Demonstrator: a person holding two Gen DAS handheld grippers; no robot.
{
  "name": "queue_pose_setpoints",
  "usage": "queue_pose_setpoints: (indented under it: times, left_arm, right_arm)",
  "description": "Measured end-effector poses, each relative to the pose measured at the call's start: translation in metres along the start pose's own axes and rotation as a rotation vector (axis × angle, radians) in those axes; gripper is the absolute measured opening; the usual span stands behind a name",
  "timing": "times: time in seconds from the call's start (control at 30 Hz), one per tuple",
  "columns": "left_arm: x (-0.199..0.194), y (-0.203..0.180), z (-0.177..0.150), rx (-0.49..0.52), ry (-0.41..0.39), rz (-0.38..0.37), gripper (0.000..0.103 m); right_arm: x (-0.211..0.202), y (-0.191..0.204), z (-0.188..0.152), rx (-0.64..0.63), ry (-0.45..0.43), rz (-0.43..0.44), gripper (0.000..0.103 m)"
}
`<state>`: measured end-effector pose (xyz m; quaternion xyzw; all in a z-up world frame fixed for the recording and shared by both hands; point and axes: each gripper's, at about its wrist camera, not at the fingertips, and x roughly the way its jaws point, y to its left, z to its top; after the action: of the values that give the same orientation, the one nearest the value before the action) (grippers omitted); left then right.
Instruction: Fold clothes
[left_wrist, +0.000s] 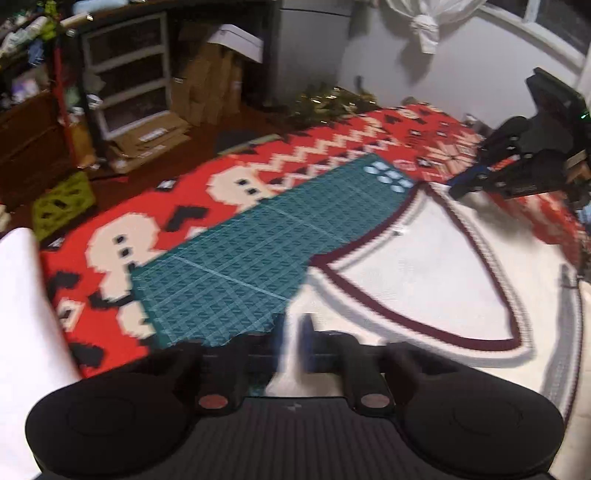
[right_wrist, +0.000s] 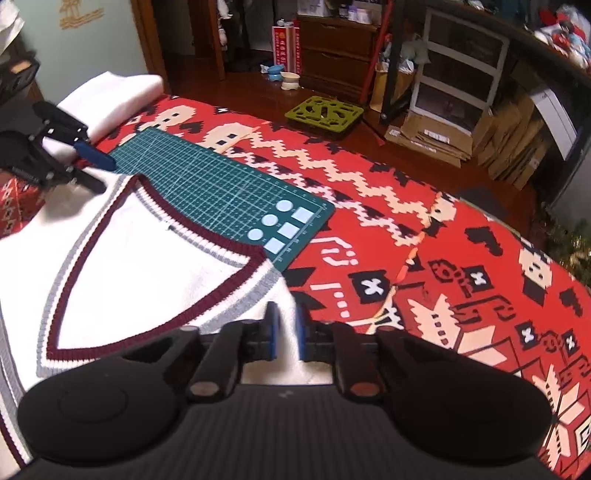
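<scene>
White V-neck sweater (right_wrist: 147, 266) spread flat, collar on the green cutting mat (right_wrist: 221, 184): I hold my left gripper (left_wrist: 295, 332) and right gripper (right_wrist: 286, 325) at its shoulders, fingers apparently pinching cloth, seemingly set for a fold needing level, matched lifts.

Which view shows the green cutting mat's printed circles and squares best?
Right wrist: the green gridded cutting mat is sharp, with its pale circles and squares clear at the near corner. Left wrist shows the mat motion-blurred, those marks small at its far end.
</scene>
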<state>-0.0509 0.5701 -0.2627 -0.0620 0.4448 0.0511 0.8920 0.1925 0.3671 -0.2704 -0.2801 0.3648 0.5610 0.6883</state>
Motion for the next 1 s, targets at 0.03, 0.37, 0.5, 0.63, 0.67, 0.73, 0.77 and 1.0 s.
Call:
queue_pose_setpoints:
  times: [0.03,0.37,0.5,0.63,0.67,0.73,0.77,1.0]
  left_arm:
    - [-0.001,-0.004,0.0,0.02,-0.002,0.014,0.005]
    - [-0.102,-0.033,0.001,0.0,-0.211,0.024,0.005]
    - [-0.16,-0.06,-0.011,0.018,-0.277,0.013,0.005]
    - [-0.202,-0.099,-0.039,0.066,-0.293,0.007,0.004]
    - [-0.212,-0.109,-0.047,0.078,-0.295,0.006,0.004]
    - [-0.227,-0.126,-0.065,0.098,-0.293,-0.002,0.004]
    - [-0.232,-0.134,-0.076,0.105,-0.29,-0.006,0.004]
    - [-0.22,-0.161,-0.138,-0.023,-0.241,-0.024,0.003]
  right_arm:
    - [-0.001,0.004,0.0,-0.016,0.0,-0.013,0.006]
    - [-0.075,0.035,0.004,-0.038,-0.14,-0.128,0.005]
    - [-0.138,0.065,-0.001,-0.061,-0.215,-0.152,0.005]
    - [-0.195,0.108,-0.022,-0.098,-0.263,-0.172,0.004]
    - [-0.207,0.119,-0.03,-0.106,-0.271,-0.175,0.004]
    - [-0.228,0.141,-0.047,-0.12,-0.282,-0.178,0.003]
    - [-0.236,0.151,-0.057,-0.126,-0.285,-0.18,0.003]
    - [-0.259,0.215,-0.148,-0.126,-0.243,-0.16,0.002]
